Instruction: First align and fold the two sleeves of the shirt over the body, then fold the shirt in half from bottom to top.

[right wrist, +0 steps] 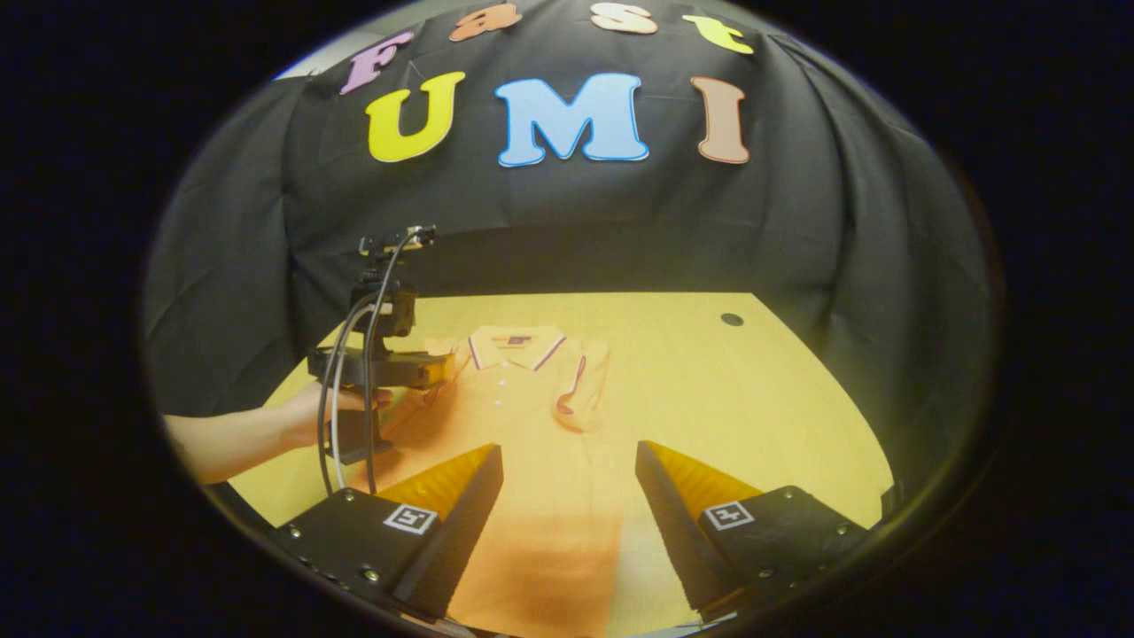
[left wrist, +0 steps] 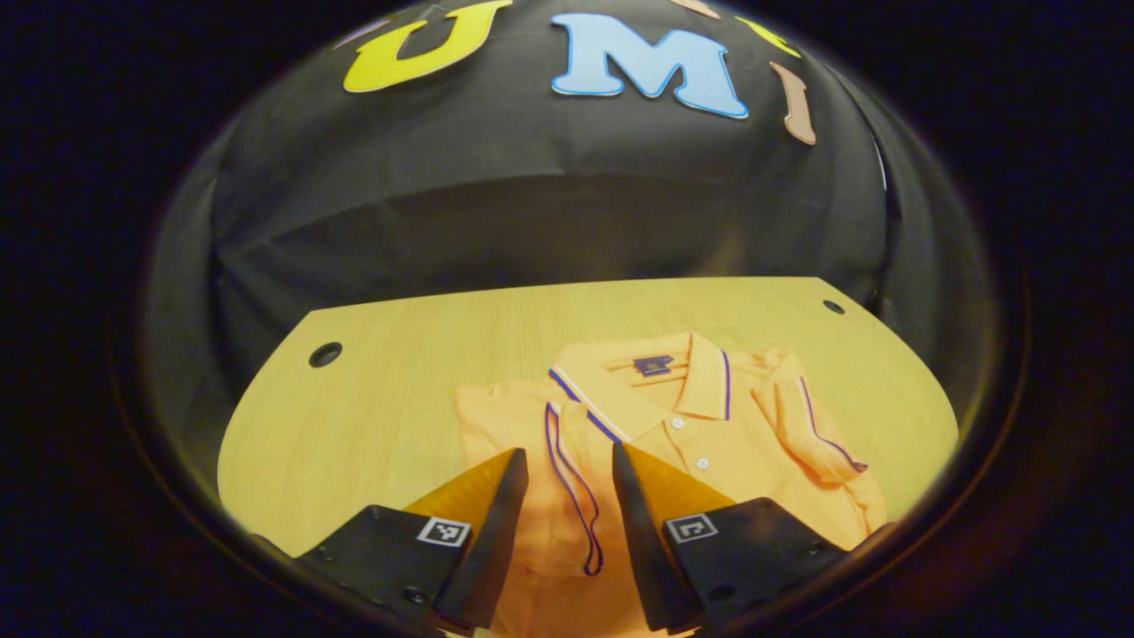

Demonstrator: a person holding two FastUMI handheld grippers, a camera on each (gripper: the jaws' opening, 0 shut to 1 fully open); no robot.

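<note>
An orange polo shirt [left wrist: 709, 434] with blue-trimmed collar lies flat on the wooden table [left wrist: 399, 390], collar away from me. Its sleeve with a blue-edged cuff [left wrist: 571, 487] lies folded over the body, and the other sleeve [left wrist: 819, 425] is folded in on the right. My left gripper [left wrist: 569, 456] hovers open just above the first cuff, one finger on each side of it. In the right gripper view the shirt [right wrist: 532, 408] lies ahead; my right gripper [right wrist: 569, 450] stands open over its lower half, holding nothing. The left gripper [right wrist: 440, 367], held by a hand [right wrist: 306, 416], sits at the shirt's left shoulder.
The table has round holes near its far corners [left wrist: 325, 354] [left wrist: 833, 307] [right wrist: 732, 319]. Black cloth walls close in the back and sides. Bare tabletop [right wrist: 762, 399] stretches to the right of the shirt. A cable [right wrist: 332, 408] loops off the left gripper.
</note>
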